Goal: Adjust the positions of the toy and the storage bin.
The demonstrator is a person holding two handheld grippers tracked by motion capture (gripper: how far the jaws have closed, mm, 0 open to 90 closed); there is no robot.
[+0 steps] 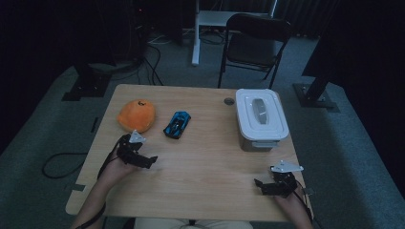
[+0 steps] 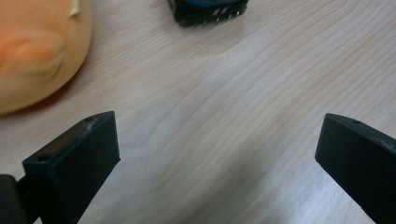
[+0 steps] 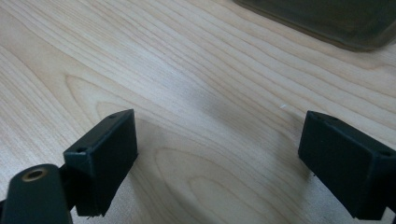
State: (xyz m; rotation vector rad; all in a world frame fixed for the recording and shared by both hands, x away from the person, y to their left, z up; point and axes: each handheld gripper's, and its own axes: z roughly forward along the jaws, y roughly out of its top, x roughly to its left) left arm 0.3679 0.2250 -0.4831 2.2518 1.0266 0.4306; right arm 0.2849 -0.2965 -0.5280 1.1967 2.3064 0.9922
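My left gripper (image 1: 152, 160), jaws wide and empty, sits just short of the toy car (image 1: 177, 124) lying lengthwise ahead, while my right gripper (image 1: 259, 185), also wide and empty, is farther.

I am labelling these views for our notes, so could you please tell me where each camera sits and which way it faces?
High view: above the person's side, looking forward and down on the table; both forearms enter from below.
Left gripper view: rides the left gripper, facing the orange plush toy and blue toy car; open jaws show.
Right gripper view: rides the right gripper, facing the lidded box; open jaws show.
Shared: the plush toy, car and box also appear in the high view.
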